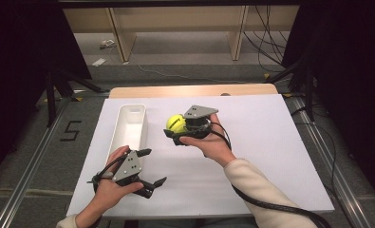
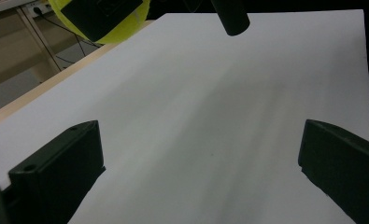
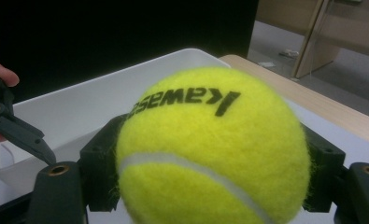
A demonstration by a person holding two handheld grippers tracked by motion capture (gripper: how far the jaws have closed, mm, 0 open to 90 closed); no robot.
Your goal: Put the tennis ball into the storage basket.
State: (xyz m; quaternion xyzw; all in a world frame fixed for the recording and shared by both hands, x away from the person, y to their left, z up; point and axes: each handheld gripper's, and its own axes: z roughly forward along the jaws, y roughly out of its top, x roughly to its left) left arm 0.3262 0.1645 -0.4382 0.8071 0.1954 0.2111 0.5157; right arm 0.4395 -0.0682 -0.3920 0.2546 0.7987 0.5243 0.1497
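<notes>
Right gripper [image 1: 175,130]: jaws closed on a yellow tennis ball [image 1: 176,123], one jaw on each side of it. In the right gripper view the ball [image 3: 213,149] sits squarely between the two black jaws, with black lettering across its top and a white seam curving over its lower half. Ball is held above the white board [image 1: 261,156], just right of the white bin [image 1: 130,124], which lies lengthwise on the left part of the board.

Left gripper [image 1: 152,167]: jaws spread wide, nothing between them. It is at the near left of the board, just near of the bin's near end. The left gripper view shows both jaws far apart over bare white board [image 2: 210,116], with the ball [image 2: 126,25] at the far top left, clamped in the other gripper.

The two grippers are near each other but apart.
</notes>
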